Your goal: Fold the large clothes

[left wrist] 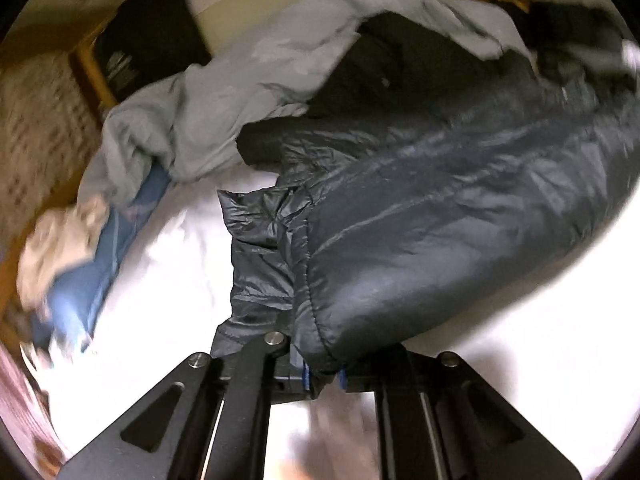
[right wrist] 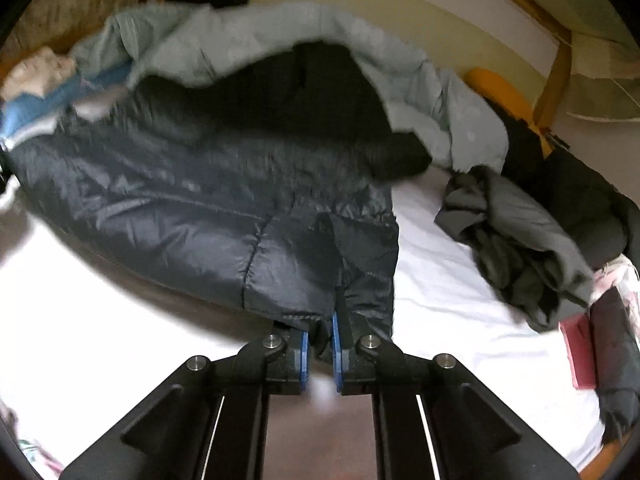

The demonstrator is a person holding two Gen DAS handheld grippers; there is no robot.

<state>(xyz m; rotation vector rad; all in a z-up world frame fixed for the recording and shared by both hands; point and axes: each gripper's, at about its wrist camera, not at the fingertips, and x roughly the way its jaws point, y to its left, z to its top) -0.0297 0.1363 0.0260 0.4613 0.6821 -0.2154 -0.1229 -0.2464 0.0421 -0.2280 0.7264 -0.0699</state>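
A dark navy puffer jacket (left wrist: pixel 420 208) lies spread over a white bed sheet (left wrist: pixel 168 288); it also shows in the right wrist view (right wrist: pixel 192 208). My left gripper (left wrist: pixel 324 376) is shut on the jacket's near edge, the fabric bunched between its blue pads. My right gripper (right wrist: pixel 320 344) is shut on another part of the jacket's hem, which hangs between its blue pads (right wrist: pixel 338 340). The jacket is stretched between both grippers, lifted a little at its near edge. The image is blurred by motion.
A pale grey garment (left wrist: pixel 208 112) lies behind the jacket, also in the right wrist view (right wrist: pixel 248 36). A blue and beige cloth (left wrist: pixel 80 256) lies at the left. A grey-green garment pile (right wrist: pixel 516 248), a black coat (right wrist: pixel 580 208) and a wooden bed frame (right wrist: pixel 556 76) are at the right.
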